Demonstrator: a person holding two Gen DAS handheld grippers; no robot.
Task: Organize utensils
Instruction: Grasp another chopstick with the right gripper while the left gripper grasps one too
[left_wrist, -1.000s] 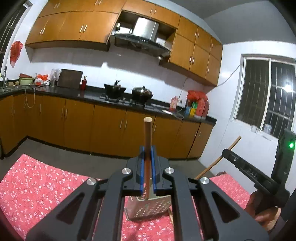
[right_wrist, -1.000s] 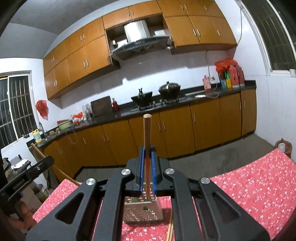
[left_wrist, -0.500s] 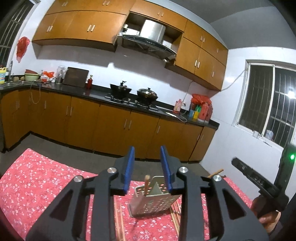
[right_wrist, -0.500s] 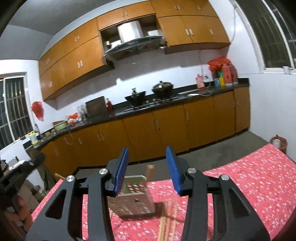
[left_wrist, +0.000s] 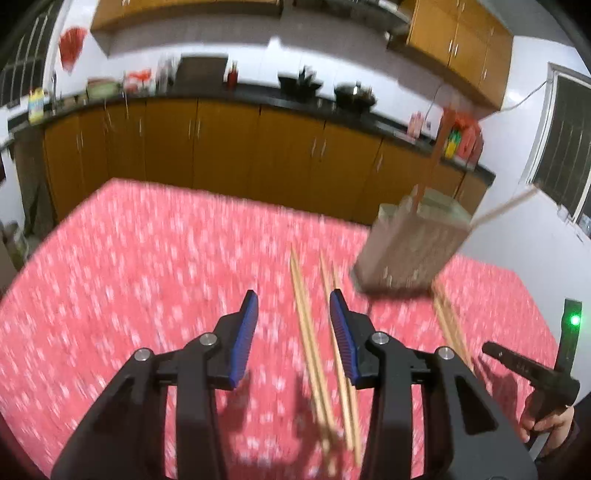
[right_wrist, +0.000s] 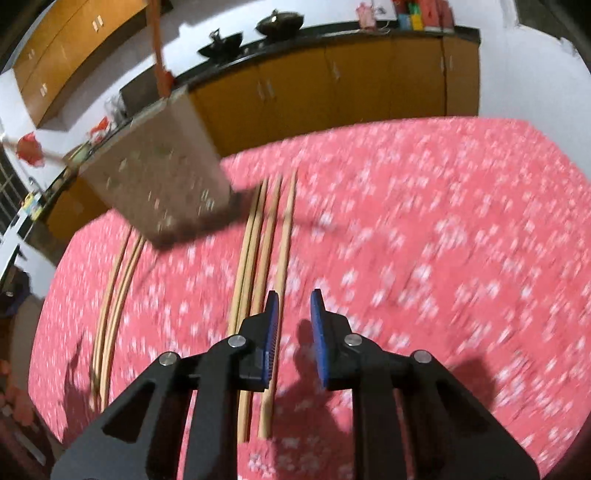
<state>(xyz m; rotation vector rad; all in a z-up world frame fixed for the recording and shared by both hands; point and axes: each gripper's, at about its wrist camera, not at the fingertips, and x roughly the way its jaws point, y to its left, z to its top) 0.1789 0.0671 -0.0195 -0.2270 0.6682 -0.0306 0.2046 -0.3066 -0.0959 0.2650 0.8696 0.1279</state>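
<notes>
A perforated metal utensil holder (left_wrist: 410, 251) stands on the red floral tablecloth (left_wrist: 147, 266) with two wooden sticks poking out of it; it also shows in the right wrist view (right_wrist: 159, 177). Several wooden chopsticks (left_wrist: 314, 350) lie on the cloth in front of it, and another pair (left_wrist: 450, 325) lies to the right. My left gripper (left_wrist: 293, 328) is open and empty above the chopsticks. My right gripper (right_wrist: 293, 325) is open and empty, just right of the middle chopsticks (right_wrist: 258, 266). Another pair (right_wrist: 114, 288) lies to the left. Both views are motion-blurred.
Wooden kitchen cabinets (left_wrist: 221, 147) with a dark counter run behind the table. The right gripper's body and the hand holding it (left_wrist: 543, 384) show at the left wrist view's right edge. The table's far edge (right_wrist: 369, 125) is near the holder.
Both grippers released their chopsticks into the holder, opened, and tilted down toward the chopsticks on the cloth. The holder has shifted sideways out of the centre of both views.
</notes>
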